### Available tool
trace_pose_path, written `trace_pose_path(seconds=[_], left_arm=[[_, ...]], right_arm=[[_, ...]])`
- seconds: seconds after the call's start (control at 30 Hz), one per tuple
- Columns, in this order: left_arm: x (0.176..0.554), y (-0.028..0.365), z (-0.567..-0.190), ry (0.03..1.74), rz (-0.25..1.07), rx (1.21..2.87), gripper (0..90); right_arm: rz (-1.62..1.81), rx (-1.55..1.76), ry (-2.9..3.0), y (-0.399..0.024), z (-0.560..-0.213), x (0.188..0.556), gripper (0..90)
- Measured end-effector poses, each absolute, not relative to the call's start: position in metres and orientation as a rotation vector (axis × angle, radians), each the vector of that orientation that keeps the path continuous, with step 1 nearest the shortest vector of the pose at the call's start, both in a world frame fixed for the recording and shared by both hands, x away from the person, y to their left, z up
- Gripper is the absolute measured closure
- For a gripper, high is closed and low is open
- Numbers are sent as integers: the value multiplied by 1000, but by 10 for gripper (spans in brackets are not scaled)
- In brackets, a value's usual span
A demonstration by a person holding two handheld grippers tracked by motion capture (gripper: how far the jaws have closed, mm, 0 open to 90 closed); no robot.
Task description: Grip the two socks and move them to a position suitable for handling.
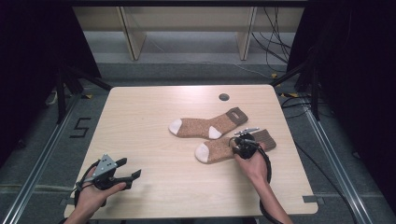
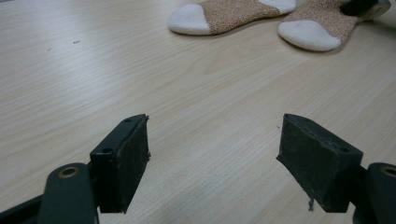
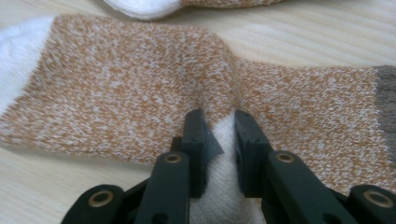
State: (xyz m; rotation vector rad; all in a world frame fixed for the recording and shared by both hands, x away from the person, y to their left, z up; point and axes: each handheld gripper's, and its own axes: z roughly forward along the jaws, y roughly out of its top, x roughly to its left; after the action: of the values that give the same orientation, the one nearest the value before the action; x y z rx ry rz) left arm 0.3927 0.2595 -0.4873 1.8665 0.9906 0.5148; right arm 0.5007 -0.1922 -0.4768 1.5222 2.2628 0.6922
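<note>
Left hand: comes in from the bottom left corner of the high view, forearm angled up and to the right, fist wrapped around the grip just above the table's (image 1: 154, 186) near edge.
Left gripper (image 1: 132, 175): lies low and nearly level over the wood, pointing right toward the socks, grey plate on top; in the left gripper view (image 2: 215, 158) its two black jaws stand wide apart with only bare tabletop between them, holding nothing.
Far sock (image 1: 205, 125): flat near the table's middle, white toe to the left, brown cuff up and to the right, untouched.
Near sock (image 1: 217, 150): flat just in front of the far sock and right of centre, white toe left, cuff right.
Right gripper (image 1: 243, 142): tipped down onto the near sock's heel; in the right gripper view (image 3: 219, 135) the jaws have closed in on a raised fold of white heel fabric, pads pressing it from both sides.
Right hand: forearm rises from the bottom edge right of centre, leaning slightly left, wrist bent forward over the sock, cable trailing beside it.
</note>
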Motion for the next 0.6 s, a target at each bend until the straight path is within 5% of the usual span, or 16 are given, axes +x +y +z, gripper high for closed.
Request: trace_pose_path(seconds=[0.6], left_arm=[[389, 249, -484, 944, 502, 1886, 248]], right_arm=[[859, 1351, 2410, -110, -439, 434, 777]])
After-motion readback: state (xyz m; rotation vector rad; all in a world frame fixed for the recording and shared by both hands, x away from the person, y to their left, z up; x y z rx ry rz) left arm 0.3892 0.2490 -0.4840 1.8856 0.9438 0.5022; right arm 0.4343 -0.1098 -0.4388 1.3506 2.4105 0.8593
